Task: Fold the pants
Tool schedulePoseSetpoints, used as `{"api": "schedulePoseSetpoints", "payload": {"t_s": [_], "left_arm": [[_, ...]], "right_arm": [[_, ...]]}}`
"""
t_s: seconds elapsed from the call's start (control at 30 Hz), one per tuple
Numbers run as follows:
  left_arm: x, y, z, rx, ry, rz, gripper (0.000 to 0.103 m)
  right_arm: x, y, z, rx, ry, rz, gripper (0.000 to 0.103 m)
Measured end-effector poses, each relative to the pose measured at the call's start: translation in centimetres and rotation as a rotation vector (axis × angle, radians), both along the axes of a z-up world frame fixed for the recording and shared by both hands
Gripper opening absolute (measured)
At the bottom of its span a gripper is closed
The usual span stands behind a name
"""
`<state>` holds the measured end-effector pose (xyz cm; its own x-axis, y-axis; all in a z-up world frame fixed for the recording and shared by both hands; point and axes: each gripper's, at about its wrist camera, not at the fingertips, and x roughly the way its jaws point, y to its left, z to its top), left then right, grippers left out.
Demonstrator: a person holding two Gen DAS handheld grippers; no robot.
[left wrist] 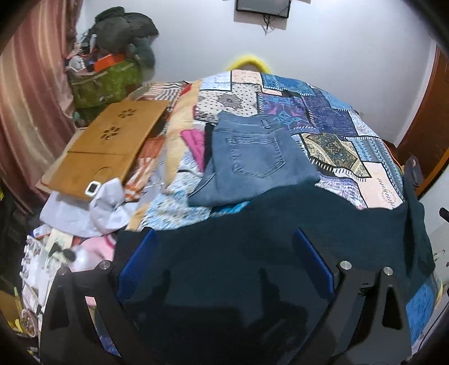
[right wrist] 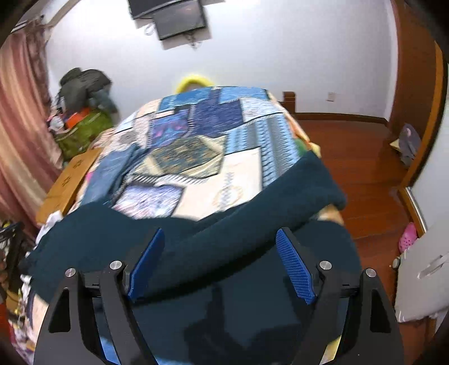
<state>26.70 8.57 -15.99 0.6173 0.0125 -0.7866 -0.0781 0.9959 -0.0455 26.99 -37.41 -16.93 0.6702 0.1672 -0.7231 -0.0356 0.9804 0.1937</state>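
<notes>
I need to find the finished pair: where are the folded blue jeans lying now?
In the left wrist view, the folded blue jeans lie mid-frame on the patchwork quilt, just beyond the dark teal pants and right of the wooden lap tray.

Setting: a lived-in bedroom in a home.
Bed: a patchwork quilt (left wrist: pixel 322 120) in blues and creams covers it, filling the middle of the room.
Wall at 12 o'clock: plain white, with a dark screen (left wrist: pixel 263 8) mounted high.
Window side, 9 o'clock: pink striped curtain (left wrist: pixel 31 92) hanging to the floor.
Corner at 10 o'clock: heaped bags and clothing (left wrist: pixel 112 56).
Floor at 3 o'clock: reddish wood boards (right wrist: pixel 364 157), matching wooden door frame (right wrist: pixel 415 84).
Bedside, 8 o'clock: wooden lap desk (left wrist: pixel 112 140) among loose household clutter.
</notes>
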Motion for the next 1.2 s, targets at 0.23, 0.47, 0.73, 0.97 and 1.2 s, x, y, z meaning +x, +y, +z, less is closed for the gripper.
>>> {"api": "schedulePoseSetpoints", "payload": {"t_s": [0.23, 0.47, 0.73, 0.97, 1.2], "left_arm": [[5.3, -3.2, -1.1, 0.038, 0.039, -0.049, 0.098], [8.1, -5.3, -3.3, 0.073, 0.092, -0.107, 0.098], [8.5, -6.8, -5.0, 0.097, 0.135, -0.147, 0.098], [7.8, -8.5, -4.5, 0.108, 0.141, -0.182, 0.098], [5.5, -11.9, -3.3, 0.091, 0.13, -0.251, 0.098]], "right_arm": [[8.0, -3.7, -2.4, -0.028, 0.097, -0.093, 0.079], [14.7, -6.3, -6.8, -0.032, 0.234, -0.173, 0.079], [16.7, -7.4, -10.1, -0.041, 0.292, -0.196, 0.038], [12.9, -9.9, -7.0, 0.014, 0.203, -0.208, 0.01], [5.5, -13.8, -0.5, 0.087, 0.06, -0.252, 0.01]]}}
